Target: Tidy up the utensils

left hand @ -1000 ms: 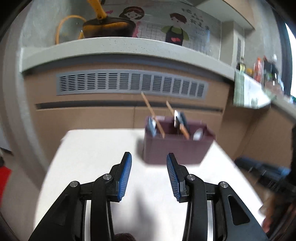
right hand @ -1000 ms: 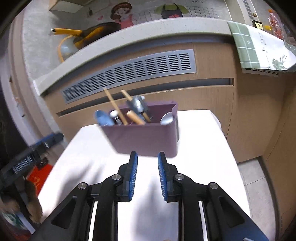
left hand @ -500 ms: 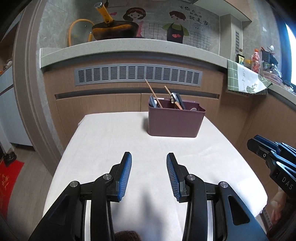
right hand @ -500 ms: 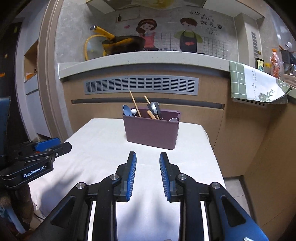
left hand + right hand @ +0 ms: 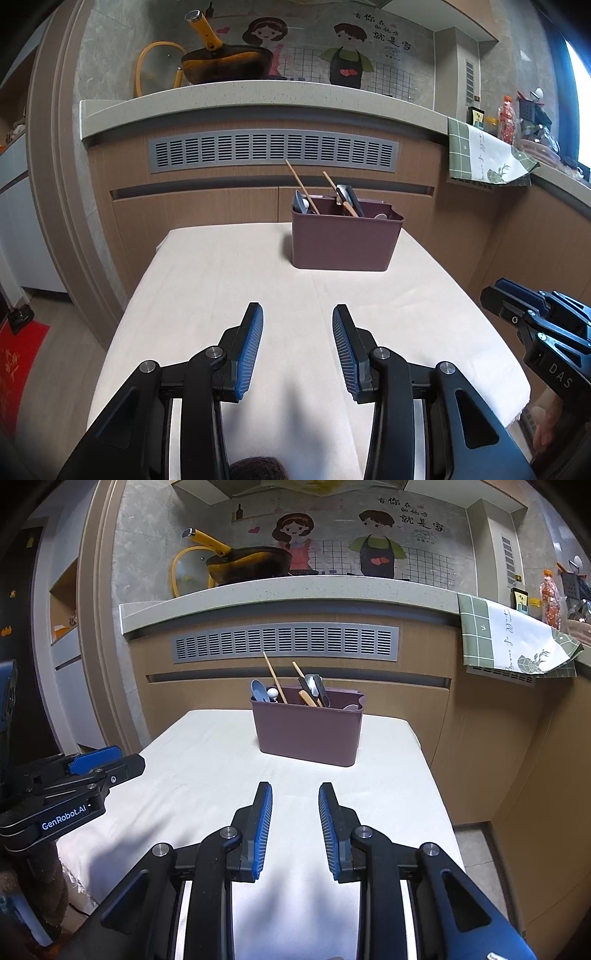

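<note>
A maroon utensil holder (image 5: 345, 242) stands at the far end of the white-covered table (image 5: 221, 280); it also shows in the right wrist view (image 5: 308, 733). In it stand wooden chopsticks (image 5: 300, 189), a blue spoon (image 5: 258, 691), dark-handled utensils (image 5: 317, 688) and a pale spoon bowl (image 5: 380, 216). My left gripper (image 5: 297, 321) is open and empty, above the table's near half. My right gripper (image 5: 295, 797) is open and empty, also short of the holder. Each gripper shows at the edge of the other's view: the right one (image 5: 532, 314), the left one (image 5: 85, 768).
Behind the table runs a wood-panelled counter front with a grey vent grille (image 5: 273, 151). A wok with a yellow handle (image 5: 225, 66) sits on the countertop. A green-and-white cloth (image 5: 487, 155) hangs over the counter at the right. A red mat (image 5: 18, 362) lies on the floor left.
Both grippers have pulled back from the holder, which now looks smaller and farther. The right gripper's jaws have opened a little wider. The utensils in the holder have not moved.
</note>
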The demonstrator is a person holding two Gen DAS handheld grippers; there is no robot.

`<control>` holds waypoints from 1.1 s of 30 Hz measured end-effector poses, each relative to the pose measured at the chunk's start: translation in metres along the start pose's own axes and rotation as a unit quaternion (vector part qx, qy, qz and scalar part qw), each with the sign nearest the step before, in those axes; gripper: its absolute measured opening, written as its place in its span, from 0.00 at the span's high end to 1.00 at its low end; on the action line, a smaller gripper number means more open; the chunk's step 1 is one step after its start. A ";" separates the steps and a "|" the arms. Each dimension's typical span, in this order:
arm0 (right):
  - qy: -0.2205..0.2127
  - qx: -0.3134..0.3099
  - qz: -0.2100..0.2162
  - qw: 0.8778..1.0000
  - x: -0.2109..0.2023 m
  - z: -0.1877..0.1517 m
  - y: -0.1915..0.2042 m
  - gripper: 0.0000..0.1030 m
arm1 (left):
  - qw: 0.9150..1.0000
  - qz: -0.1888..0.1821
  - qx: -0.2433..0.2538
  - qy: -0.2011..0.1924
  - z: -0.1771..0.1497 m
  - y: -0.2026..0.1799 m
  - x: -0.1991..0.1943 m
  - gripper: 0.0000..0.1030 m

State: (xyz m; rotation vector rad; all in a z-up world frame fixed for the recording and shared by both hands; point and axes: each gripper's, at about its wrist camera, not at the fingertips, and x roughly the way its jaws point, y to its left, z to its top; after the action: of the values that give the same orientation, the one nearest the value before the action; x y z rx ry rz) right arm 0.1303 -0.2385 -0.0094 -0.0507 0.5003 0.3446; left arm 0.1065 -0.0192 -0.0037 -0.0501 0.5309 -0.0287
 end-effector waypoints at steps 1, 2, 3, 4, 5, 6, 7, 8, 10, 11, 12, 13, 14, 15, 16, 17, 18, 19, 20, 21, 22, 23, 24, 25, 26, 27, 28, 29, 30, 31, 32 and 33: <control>0.001 0.000 0.000 1.000 0.000 0.000 0.000 0.76 | 1.000 -0.001 0.000 0.001 0.000 0.000 0.000 0.61; 0.001 0.000 0.000 1.000 0.001 0.000 0.000 0.76 | 1.000 -0.001 -0.001 0.002 0.000 0.000 0.000 0.61; 0.002 0.000 0.001 1.000 0.001 0.000 -0.001 0.76 | 1.000 -0.001 -0.001 0.003 -0.001 0.000 0.000 0.61; 0.003 0.000 0.001 1.000 0.001 0.000 -0.001 0.76 | 1.000 -0.002 -0.002 0.003 -0.001 0.000 0.000 0.61; 0.004 0.002 0.001 1.000 0.002 0.000 -0.001 0.76 | 1.000 -0.003 -0.002 0.003 -0.001 0.000 0.000 0.61; 0.005 0.003 0.001 1.000 0.002 0.000 -0.001 0.76 | 1.000 -0.003 -0.002 0.002 -0.001 0.000 0.000 0.61; 0.004 0.004 0.001 1.000 0.002 0.000 -0.002 0.76 | 1.000 -0.003 -0.002 0.003 -0.001 0.000 0.000 0.61; 0.004 0.004 0.000 1.000 0.002 0.000 -0.002 0.76 | 1.000 -0.003 -0.001 0.002 -0.001 0.000 0.000 0.61; 0.004 0.004 -0.002 1.000 0.002 0.000 -0.002 0.76 | 1.000 -0.001 -0.002 0.002 -0.001 -0.001 -0.001 0.61; 0.004 0.004 -0.002 1.000 0.002 0.000 -0.002 0.76 | 1.000 0.000 -0.003 0.003 -0.001 -0.001 0.000 0.61; 0.005 0.005 -0.003 1.000 0.002 0.000 -0.002 0.76 | 1.000 0.000 -0.004 0.003 -0.001 -0.001 0.000 0.61; 0.006 0.005 -0.002 1.000 0.003 0.000 -0.003 0.76 | 1.000 -0.001 -0.005 0.003 -0.001 0.000 0.000 0.61; 0.006 0.006 -0.002 1.000 0.003 0.000 -0.003 0.76 | 1.000 -0.001 -0.005 0.004 -0.001 0.000 0.000 0.61; 0.006 0.007 -0.003 1.000 0.003 0.000 -0.004 0.76 | 1.000 -0.001 -0.005 0.003 -0.001 0.000 0.000 0.61; 0.006 0.008 -0.003 1.000 0.003 0.000 -0.004 0.76 | 1.000 -0.001 -0.005 0.004 -0.001 0.000 0.000 0.61; 0.007 0.009 -0.003 1.000 0.003 0.000 -0.005 0.76 | 1.000 -0.002 -0.005 0.004 -0.001 0.000 0.000 0.61; 0.008 0.010 -0.003 1.000 0.004 0.000 -0.005 0.76 | 1.000 -0.001 -0.005 0.004 -0.002 0.000 0.000 0.61; 0.010 0.011 -0.002 1.000 0.005 0.000 -0.006 0.76 | 1.000 -0.001 -0.005 0.004 -0.002 0.000 0.000 0.61; 0.012 0.013 -0.001 1.000 0.006 -0.001 -0.006 0.76 | 1.000 0.000 -0.005 0.004 -0.002 0.000 0.000 0.61; 0.013 0.014 -0.001 1.000 0.006 -0.001 -0.007 0.76 | 1.000 0.000 -0.005 0.004 -0.002 0.000 0.000 0.61; 0.014 0.015 -0.001 1.000 0.006 -0.001 -0.007 0.76 | 1.000 -0.001 -0.005 0.004 -0.002 0.000 0.000 0.61; 0.014 0.015 -0.002 1.000 0.006 -0.001 -0.008 0.76 | 1.000 -0.001 -0.005 0.004 -0.002 0.000 0.000 0.61; 0.014 0.016 -0.002 1.000 0.006 -0.001 -0.008 0.76 | 1.000 -0.001 -0.005 0.004 -0.002 0.001 0.000 0.61; 0.015 0.016 -0.003 1.000 0.007 -0.001 -0.009 0.76 | 1.000 -0.001 -0.005 0.004 -0.002 0.001 0.000 0.61; 0.015 0.016 -0.004 1.000 0.007 -0.001 -0.009 0.76 | 1.000 0.000 -0.004 0.004 -0.002 0.001 0.000 0.61; 0.015 0.017 -0.004 1.000 0.007 -0.001 -0.009 0.76 | 1.000 0.000 -0.004 0.005 -0.003 0.000 0.000 0.61; 0.015 0.017 -0.005 1.000 0.007 -0.001 -0.009 0.76 | 1.000 0.000 -0.004 0.005 -0.003 0.000 0.000 0.61; 0.015 0.018 -0.006 1.000 0.007 -0.001 -0.010 0.76 | 1.000 0.000 -0.003 0.005 -0.004 0.000 0.000 0.61; 0.015 0.018 -0.006 1.000 0.007 -0.001 -0.010 0.76 | 1.000 0.000 -0.003 0.005 -0.004 0.000 0.000 0.61; 0.015 0.018 -0.007 1.000 0.007 -0.001 -0.010 0.76 | 1.000 0.001 -0.002 0.004 -0.005 0.000 0.000 0.61; 0.016 0.018 -0.007 1.000 0.007 -0.001 -0.010 0.76 | 1.000 0.001 -0.001 0.003 -0.005 0.000 0.001 0.61; 0.016 0.018 -0.008 1.000 0.007 -0.001 -0.010 0.76 | 1.000 0.001 0.000 0.002 -0.005 -0.001 0.001 0.61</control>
State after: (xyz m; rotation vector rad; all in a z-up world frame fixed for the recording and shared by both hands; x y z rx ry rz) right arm 0.1391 -0.2460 -0.0137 -0.0243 0.5375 0.3200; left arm 0.1043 -0.0203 -0.0085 -0.0494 0.5355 -0.0277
